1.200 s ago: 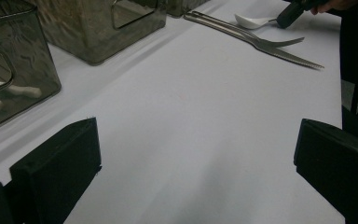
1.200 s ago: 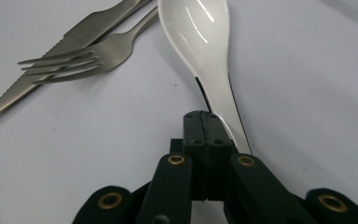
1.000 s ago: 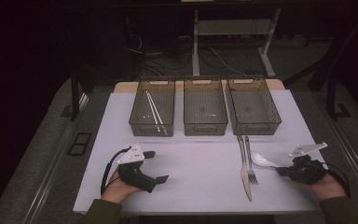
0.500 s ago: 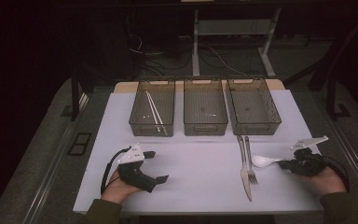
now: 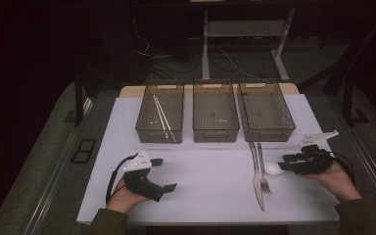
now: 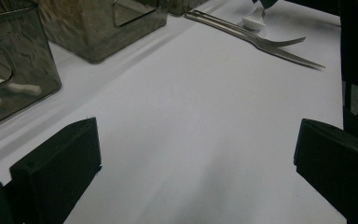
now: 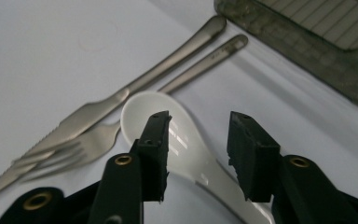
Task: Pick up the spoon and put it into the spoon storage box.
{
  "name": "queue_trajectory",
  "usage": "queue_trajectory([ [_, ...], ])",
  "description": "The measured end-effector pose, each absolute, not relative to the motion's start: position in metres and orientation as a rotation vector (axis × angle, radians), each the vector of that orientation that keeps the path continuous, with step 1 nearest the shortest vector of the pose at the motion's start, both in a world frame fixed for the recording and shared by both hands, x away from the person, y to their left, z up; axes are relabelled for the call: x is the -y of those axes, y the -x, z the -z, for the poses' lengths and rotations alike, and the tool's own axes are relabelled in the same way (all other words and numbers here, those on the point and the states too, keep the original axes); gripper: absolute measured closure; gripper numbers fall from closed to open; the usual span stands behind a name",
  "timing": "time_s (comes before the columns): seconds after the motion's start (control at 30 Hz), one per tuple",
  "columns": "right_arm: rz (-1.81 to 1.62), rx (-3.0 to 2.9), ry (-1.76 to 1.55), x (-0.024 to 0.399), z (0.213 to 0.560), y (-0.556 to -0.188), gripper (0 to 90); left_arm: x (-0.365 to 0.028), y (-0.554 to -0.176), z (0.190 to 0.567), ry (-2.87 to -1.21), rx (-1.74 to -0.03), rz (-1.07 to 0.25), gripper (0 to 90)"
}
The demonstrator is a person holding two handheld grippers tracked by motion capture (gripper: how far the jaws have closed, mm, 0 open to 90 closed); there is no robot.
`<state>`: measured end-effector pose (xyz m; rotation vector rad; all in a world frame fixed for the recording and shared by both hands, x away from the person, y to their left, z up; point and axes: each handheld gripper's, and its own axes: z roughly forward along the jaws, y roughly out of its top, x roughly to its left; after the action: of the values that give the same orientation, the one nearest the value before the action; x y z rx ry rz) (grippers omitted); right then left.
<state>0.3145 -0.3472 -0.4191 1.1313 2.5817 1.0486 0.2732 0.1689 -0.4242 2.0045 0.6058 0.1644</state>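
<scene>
With our right gripper [image 7: 198,140] jaws just opening astride the white spoon [image 7: 168,123] lying right of the fork [image 5: 264,169], and our left gripper [image 5: 164,174] idle and open, we judge the next move is closing on its handle.

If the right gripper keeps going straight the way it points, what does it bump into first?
Probably the white spoon, lying right between the right gripper's open jaws. Beyond it lie the fork and knife.
</scene>
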Motion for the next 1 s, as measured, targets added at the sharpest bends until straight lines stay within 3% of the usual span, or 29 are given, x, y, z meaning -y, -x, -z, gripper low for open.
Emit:
queue_trajectory([
  [0.37,-1.077,-2.637,-1.122,0.343,0.431,-0.324,52.8,-0.168,-0.273,0.424,-2.001,-0.609,-0.161,0.0],
  [1.0,-0.974,-2.709,-1.011,0.337,0.441,-0.316,55.5,-0.169,-0.273,0.424,-2.003,-0.604,-0.161,0.0],
])
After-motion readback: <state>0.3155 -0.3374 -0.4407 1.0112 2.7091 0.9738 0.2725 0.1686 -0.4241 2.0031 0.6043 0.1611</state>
